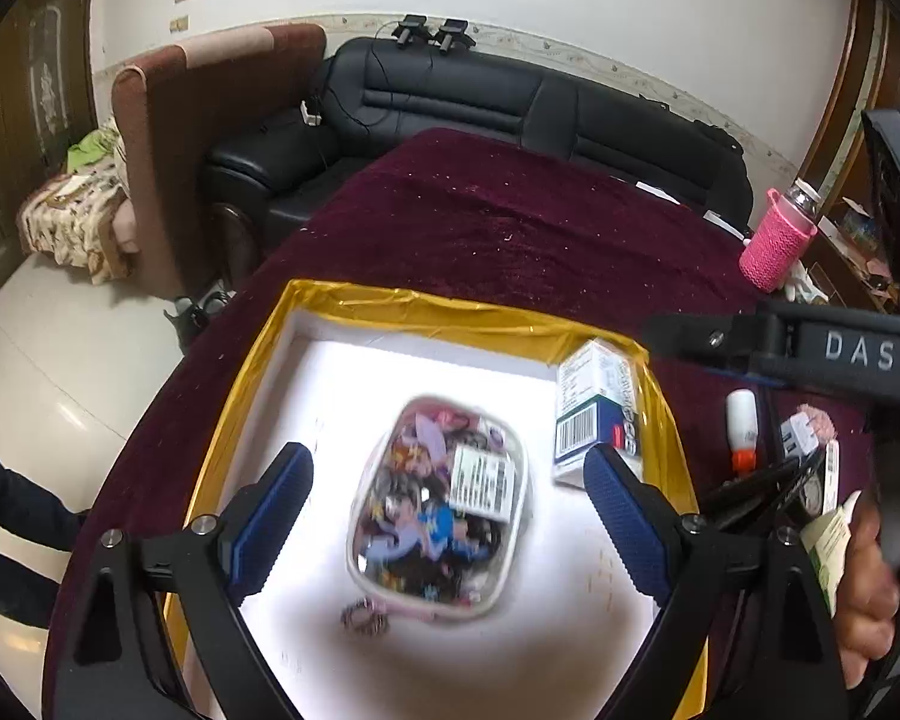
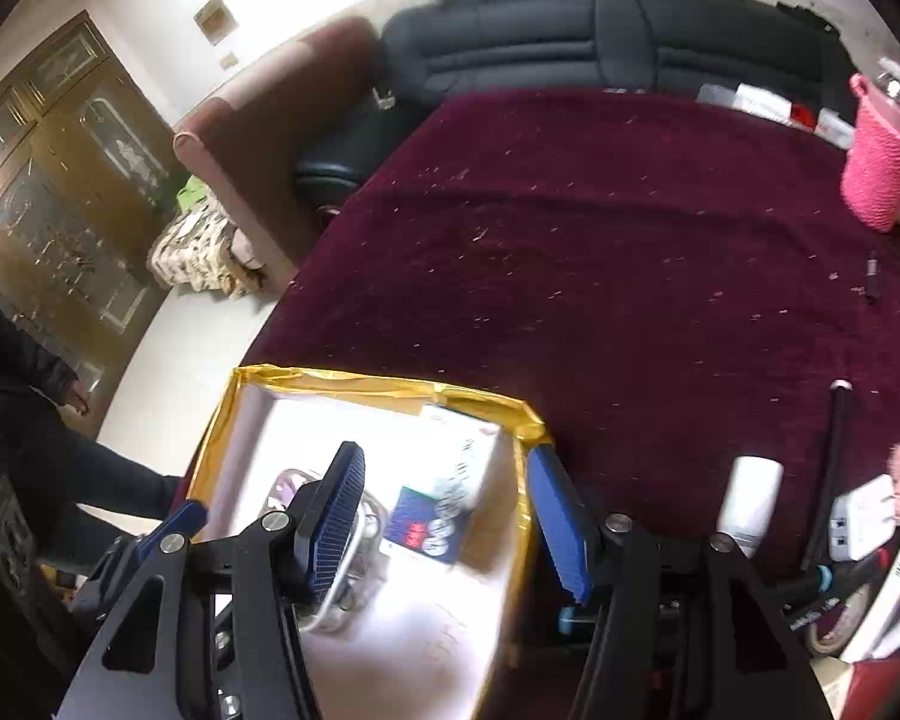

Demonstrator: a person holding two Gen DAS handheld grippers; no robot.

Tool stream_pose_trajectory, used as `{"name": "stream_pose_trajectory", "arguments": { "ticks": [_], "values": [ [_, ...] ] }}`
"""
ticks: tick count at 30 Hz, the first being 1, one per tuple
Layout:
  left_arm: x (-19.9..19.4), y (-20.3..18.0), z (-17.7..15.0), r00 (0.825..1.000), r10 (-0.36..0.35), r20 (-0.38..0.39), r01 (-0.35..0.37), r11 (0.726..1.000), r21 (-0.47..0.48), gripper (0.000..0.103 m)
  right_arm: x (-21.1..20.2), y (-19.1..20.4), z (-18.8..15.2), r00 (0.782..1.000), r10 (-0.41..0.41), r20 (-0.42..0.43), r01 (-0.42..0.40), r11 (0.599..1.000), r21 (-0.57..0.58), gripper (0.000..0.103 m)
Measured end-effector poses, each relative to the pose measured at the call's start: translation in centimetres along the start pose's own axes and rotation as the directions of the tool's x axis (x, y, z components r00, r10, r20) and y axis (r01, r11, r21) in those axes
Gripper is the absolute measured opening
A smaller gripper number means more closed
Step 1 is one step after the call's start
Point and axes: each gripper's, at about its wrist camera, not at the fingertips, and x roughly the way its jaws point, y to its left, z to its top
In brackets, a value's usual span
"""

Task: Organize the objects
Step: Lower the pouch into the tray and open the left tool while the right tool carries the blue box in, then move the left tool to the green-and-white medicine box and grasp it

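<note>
Here the clear pouch (image 1: 441, 504) of colourful bits lies on the white floor of the gold-rimmed box (image 1: 342, 300) on the maroon-covered bench (image 1: 510, 222); the left tool (image 1: 450, 480) hangs released above it, pads apart. The right tool (image 2: 444, 510) gapes empty over the box's right wall; a blue-and-white carton (image 1: 597, 408) leans in the far right corner.

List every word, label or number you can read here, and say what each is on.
"DAS": on the right gripper body, seen from the left wrist view.
Barcode and small print on the box in the tray: too small to read.
White label on the clear pouch: blurred, unreadable.
Print on the white bottle and the green-and-white packet: unreadable.
</note>
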Motion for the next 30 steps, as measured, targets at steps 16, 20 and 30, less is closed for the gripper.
{"name": "stream_pose_trajectory", "arguments": {
  "ticks": [16,20,30],
  "values": [
    [-2.2,-8.3,-5.8,0.999,0.031,-0.042,-0.021,0.973,0.229,0.092,-8.4,-3.9,-11.9,0.997,0.012,0.075,-0.014,1.0,0.017,0.062],
    [-4.9,-9.0,-5.9,0.999,0.038,0.027,-0.044,0.968,0.247,0.092,-10.9,-4.5,-14.5,0.993,-0.004,0.115,0.003,1.0,0.005,0.062],
    [-11.2,-15.2,-9.2,0.993,0.003,0.117,-0.044,0.934,0.354,0.098,-18.0,-6.5,-19.0,0.956,-0.121,0.269,0.122,0.992,0.011,0.077]
  ]
}}
